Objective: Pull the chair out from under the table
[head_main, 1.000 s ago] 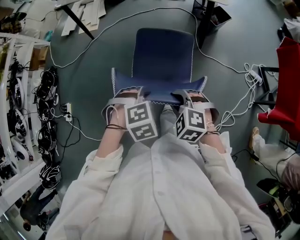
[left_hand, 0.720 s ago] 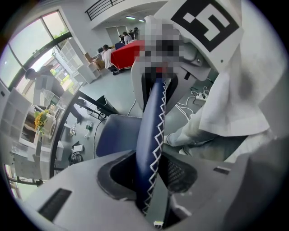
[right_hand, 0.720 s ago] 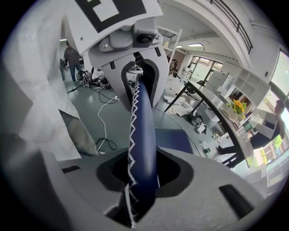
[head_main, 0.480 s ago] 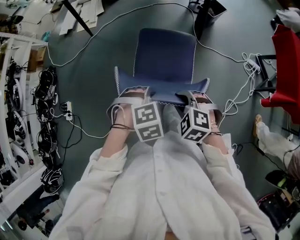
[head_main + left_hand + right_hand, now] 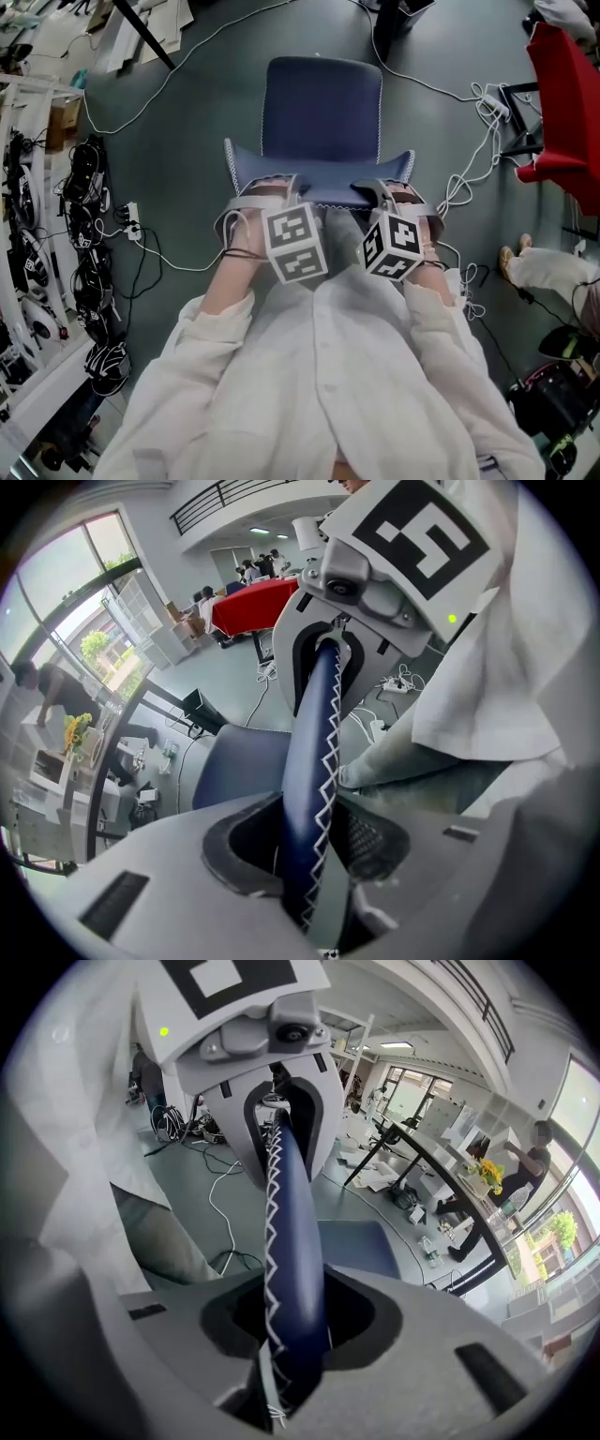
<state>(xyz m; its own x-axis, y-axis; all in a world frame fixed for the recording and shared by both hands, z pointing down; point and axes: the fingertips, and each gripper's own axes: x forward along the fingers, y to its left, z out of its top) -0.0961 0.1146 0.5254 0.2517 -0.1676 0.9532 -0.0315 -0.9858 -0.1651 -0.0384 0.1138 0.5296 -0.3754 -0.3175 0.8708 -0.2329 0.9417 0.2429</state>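
Note:
The blue chair [image 5: 322,108] stands on the grey floor in front of me, its seat facing away. Its backrest top edge [image 5: 319,178], trimmed with white zigzag stitching, is nearest me. My left gripper [image 5: 281,190] is shut on the left part of that edge and my right gripper [image 5: 377,192] on the right part. In the left gripper view the backrest [image 5: 314,761] runs up between the jaws of the left gripper [image 5: 309,855] toward the right gripper [image 5: 375,583]. The right gripper view shows the backrest [image 5: 291,1260] clamped in the right gripper [image 5: 291,1335]. The table's black leg [image 5: 141,33] stands far left.
A white cable [image 5: 187,56] loops over the floor around the chair. A power strip [image 5: 131,220] and a rack of cables [image 5: 84,187] lie left. A red chair [image 5: 562,103] and a person's shoe [image 5: 511,267] are right. A black stand [image 5: 398,23] sits beyond the chair.
Chair and both grippers have come back toward me together. The table leg, cable loop and red chair have slid away toward the top of the head view. Both grips are unchanged.

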